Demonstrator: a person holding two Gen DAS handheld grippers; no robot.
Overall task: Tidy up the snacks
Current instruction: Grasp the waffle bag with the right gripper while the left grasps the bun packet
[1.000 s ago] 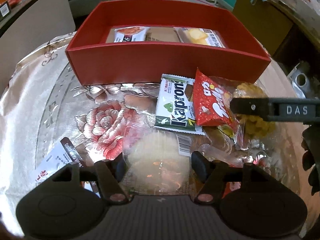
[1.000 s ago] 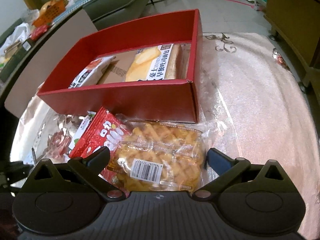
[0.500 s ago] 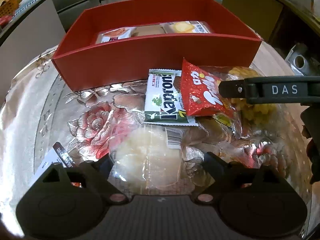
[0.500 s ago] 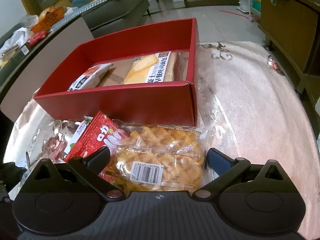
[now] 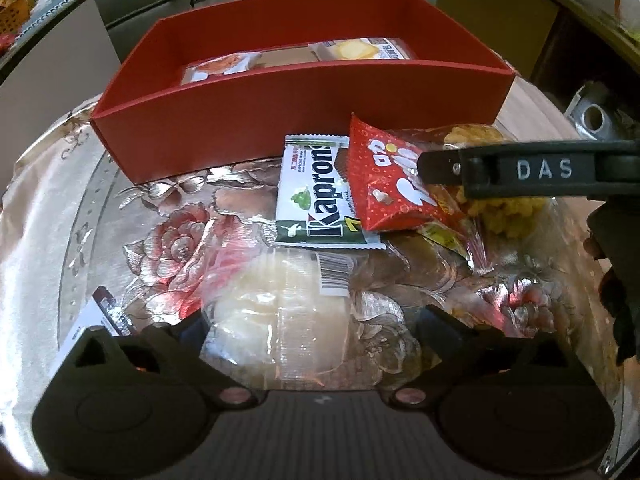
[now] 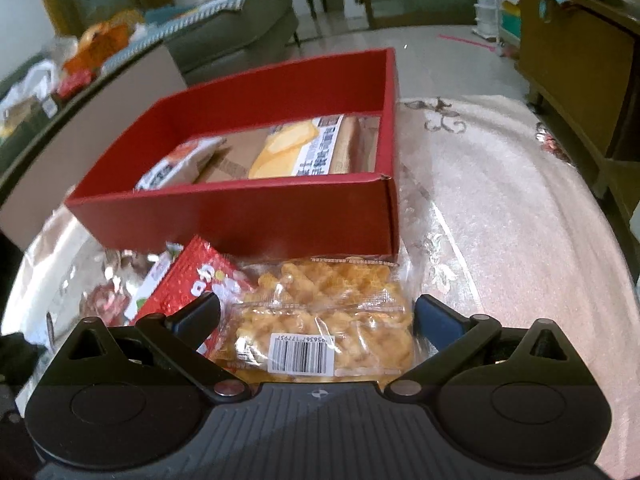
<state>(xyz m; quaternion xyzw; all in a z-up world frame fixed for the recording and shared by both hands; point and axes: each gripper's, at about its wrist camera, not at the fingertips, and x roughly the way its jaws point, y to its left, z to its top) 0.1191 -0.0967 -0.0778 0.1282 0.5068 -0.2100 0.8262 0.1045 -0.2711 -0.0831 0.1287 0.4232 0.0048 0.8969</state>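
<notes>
A clear bag of pale pastry (image 5: 280, 320) lies on the flowered tablecloth between the fingers of my left gripper (image 5: 312, 328). Its jaws are opening wide and the pads stand off the bag. Beyond it lie a white and green Kapron packet (image 5: 316, 196) and a red snack packet (image 5: 388, 184). My right gripper (image 6: 316, 314) is open, and a clear bag of yellow twists (image 6: 328, 320) lies between its fingers. One of its black fingers (image 5: 520, 168) crosses the left wrist view over that bag. The red box (image 5: 280, 120) behind holds two packets (image 6: 296, 152).
A white packet with a dark stripe (image 5: 100, 312) lies at the near left of the table. The tablecloth (image 6: 500, 220) runs bare to the right of the box. A wooden cabinet (image 6: 580, 80) stands off to the right and a sofa (image 6: 240, 28) behind.
My left gripper's jaws have spread wide apart and let go of the pale pastry bag, which stays on the cloth. The right gripper keeps its spread around the yellow bag.
</notes>
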